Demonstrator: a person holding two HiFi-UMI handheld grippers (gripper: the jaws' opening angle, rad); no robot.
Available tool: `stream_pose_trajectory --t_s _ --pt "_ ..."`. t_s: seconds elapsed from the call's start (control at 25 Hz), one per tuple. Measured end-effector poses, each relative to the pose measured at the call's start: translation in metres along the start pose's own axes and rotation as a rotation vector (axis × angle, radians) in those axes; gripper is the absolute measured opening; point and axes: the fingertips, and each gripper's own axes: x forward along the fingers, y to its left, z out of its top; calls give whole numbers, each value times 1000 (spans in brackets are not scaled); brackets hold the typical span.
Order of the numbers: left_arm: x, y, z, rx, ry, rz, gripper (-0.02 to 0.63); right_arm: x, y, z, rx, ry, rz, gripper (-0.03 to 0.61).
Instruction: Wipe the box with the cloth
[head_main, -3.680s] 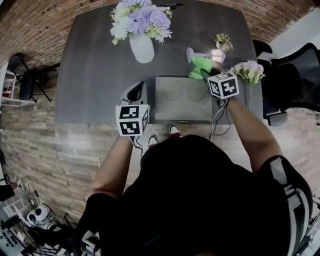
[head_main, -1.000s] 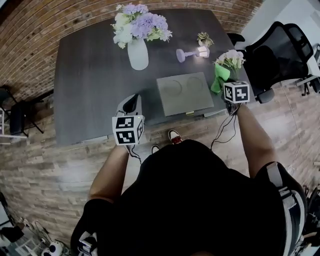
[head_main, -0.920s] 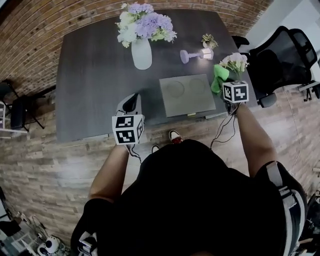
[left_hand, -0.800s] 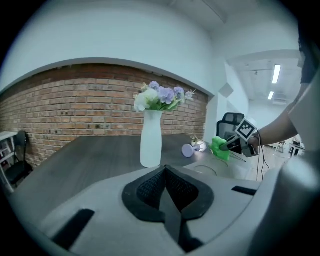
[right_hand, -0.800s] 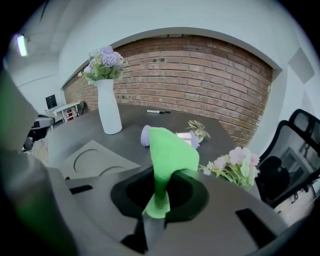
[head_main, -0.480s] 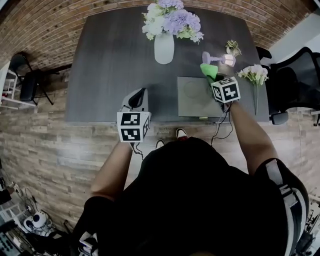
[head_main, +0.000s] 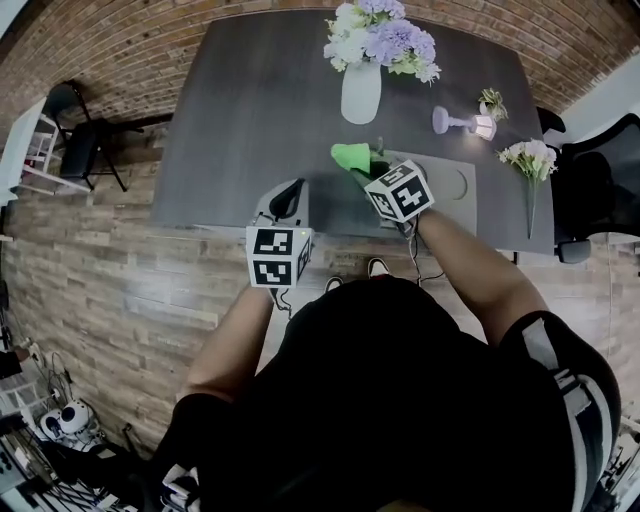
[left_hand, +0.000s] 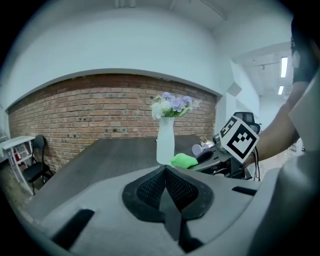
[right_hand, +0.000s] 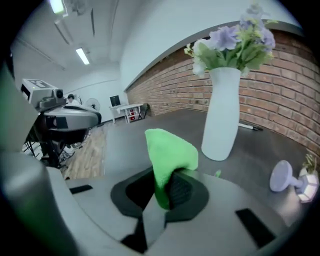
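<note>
Right tongs (right_hand: 161, 194) tight on cloth (right_hand: 170, 149): gripper view only

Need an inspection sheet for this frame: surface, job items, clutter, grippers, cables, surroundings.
Surface: dark grey table; no spills seen.
Job's things: flat grey box by the near edge; bright green cloth held near the box's left end, contact cannot be told.
Clutter: white vase of purple and white flowers; small purple lamp; tiny plant sprig; pale single-stem flowers.
Grippers: left gripper shut, empty, at the near edge; right gripper shut on the cloth.
Cables: thin black cable hangs from the right gripper.
Surroundings: brick wall; plank floor; black chair; black office chair.
</note>
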Motion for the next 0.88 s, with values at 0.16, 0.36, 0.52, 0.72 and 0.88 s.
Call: stream_pose_trajectory --t_s 0.16,0.36,0.52,0.72,0.88 --pt "-13 11 -3 -2 -1 22 8 -1 21 24 39 -71 47 43" --pt "-11 4 0 5 -6 1 8 -22 -11 22 97 -106 -35 43" --pt "4 -18 6 7 -8 -61 8 -51 -55 -5 212 -108 -137 43" --pt "29 -51 15 36 -10 -142 8 -94 -106 -49 308 -93 -271 43" --pt "50 -82 22 58 -1 -215 8 -138 -145 -94 384 -65 -408 43"
